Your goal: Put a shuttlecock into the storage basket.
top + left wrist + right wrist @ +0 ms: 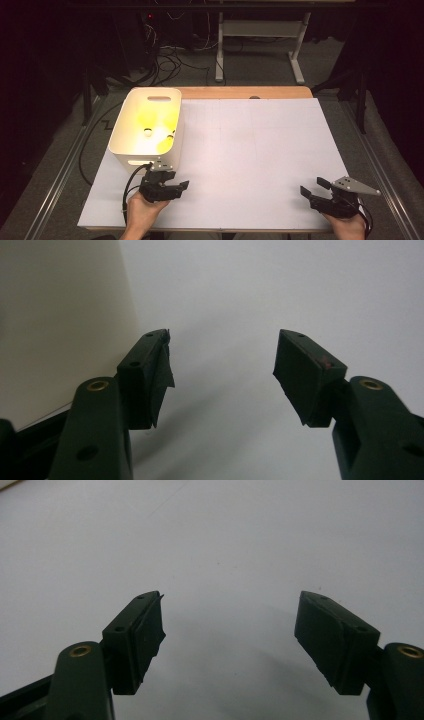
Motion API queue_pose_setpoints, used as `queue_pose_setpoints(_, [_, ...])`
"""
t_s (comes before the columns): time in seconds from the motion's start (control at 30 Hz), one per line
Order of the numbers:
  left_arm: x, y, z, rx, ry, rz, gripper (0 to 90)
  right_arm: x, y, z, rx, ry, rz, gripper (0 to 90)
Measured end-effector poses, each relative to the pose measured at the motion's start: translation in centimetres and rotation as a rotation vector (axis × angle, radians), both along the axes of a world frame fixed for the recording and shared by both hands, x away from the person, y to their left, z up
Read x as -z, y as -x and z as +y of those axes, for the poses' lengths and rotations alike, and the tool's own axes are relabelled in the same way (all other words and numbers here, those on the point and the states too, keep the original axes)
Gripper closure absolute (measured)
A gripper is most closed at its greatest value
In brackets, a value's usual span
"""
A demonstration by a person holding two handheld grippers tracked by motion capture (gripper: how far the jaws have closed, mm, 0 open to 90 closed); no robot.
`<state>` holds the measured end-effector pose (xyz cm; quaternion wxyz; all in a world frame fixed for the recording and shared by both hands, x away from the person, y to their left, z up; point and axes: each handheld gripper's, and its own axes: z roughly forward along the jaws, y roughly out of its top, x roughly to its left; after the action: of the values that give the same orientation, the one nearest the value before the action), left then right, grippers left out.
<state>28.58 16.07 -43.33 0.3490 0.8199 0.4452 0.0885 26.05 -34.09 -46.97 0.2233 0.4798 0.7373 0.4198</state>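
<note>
Both grippers hover low over the bare desk [250,145], jaws spread and holding nothing — the left gripper [181,186] sits just beside the bin [131,152], the right gripper [311,187] well apart. This looks like a pause between steps — the yellow things [150,120] lie inside the bin, so the next move would need a reach over its rim.

**My two hand-held tools, as they look**

On my left I carry a matte black two-jaw plastic tool [181,185] with a chunky, angular body and a black cable looping from its rear. On my right is its twin, a black two-jaw tool [311,186] topped by a grey three-cornered plate [356,185]. Up close, each jaw arm has a brass-ringed screw hole and small dark holes. The flat black pads [298,374] look frayed at the edges, and one bears a faint red smudge.
</note>
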Motion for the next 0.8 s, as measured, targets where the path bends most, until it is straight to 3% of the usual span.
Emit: queue_pose_setpoints(0.8, [0.4, 1.3, 3.5, -0.087, 0.025, -0.037, 39.7, 0.0, 0.0, 0.0, 0.001, 0.002, 0.001, 28.1])
